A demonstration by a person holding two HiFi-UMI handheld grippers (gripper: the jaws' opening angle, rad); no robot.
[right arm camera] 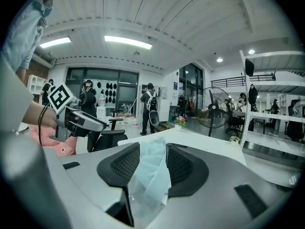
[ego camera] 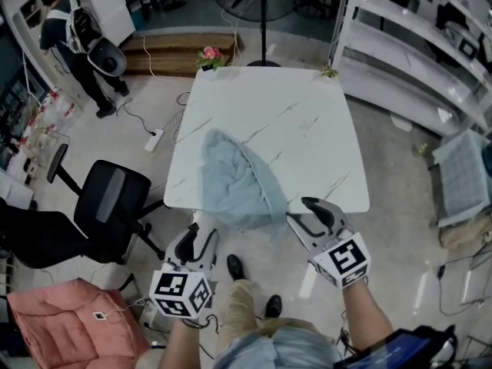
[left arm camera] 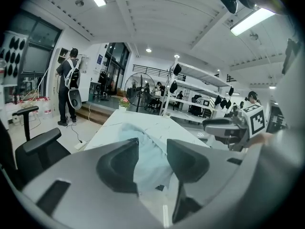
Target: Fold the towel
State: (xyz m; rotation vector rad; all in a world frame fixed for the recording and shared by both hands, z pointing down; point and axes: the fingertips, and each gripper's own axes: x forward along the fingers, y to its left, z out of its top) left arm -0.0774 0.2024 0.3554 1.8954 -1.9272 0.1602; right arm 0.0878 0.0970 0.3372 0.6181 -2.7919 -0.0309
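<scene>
On the white table [ego camera: 292, 121] the towel [ego camera: 234, 183] lies crumpled at six o'clock, no fold made yet; our right gripper [ego camera: 298, 208] pinches its corner, our left gripper [ego camera: 201, 234] gapes empty.

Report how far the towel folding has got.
Done: no fold yet. The towel lies crumpled on the white table, spilling over its near edge. In hand: the right gripper is clamped on towel cloth, while the left gripper is open with nothing gripped. Left: spread the towel flat, then make every fold.

towel [right arm camera: 148, 178] corner hidden in right tool [right arm camera: 152, 146]
</scene>
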